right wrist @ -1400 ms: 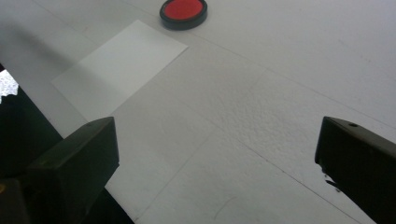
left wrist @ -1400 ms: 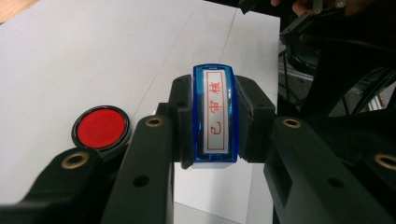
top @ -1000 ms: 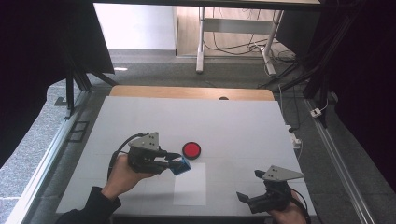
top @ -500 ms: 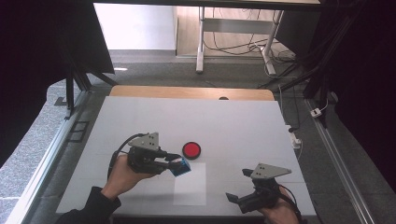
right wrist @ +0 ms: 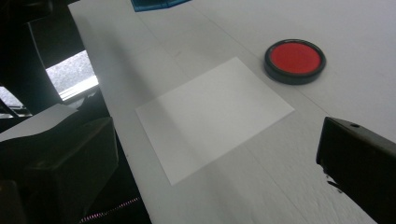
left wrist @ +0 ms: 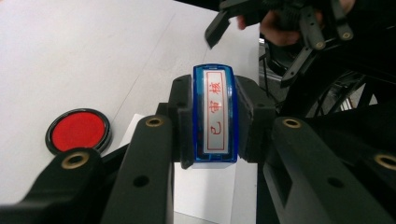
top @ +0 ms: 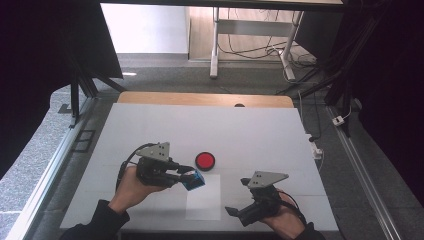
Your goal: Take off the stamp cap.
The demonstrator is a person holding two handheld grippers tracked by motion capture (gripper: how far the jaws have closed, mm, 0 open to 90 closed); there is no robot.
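Altogether one blue stamp [left wrist: 215, 114] clamped in left gripper [top: 189, 176] jaws, one red ink pad [top: 205, 160], one paper sheet [right wrist: 212, 114] — right gripper [top: 239, 197] jaws apart.

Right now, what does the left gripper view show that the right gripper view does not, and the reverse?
Left gripper view: red characters on the face of the blue plastic stamp, clamped in the left hand-held gripper, and the right hand-held gripper beyond. Right gripper view: the whole white paper sheet. Both: the round red ink pad and the white table.
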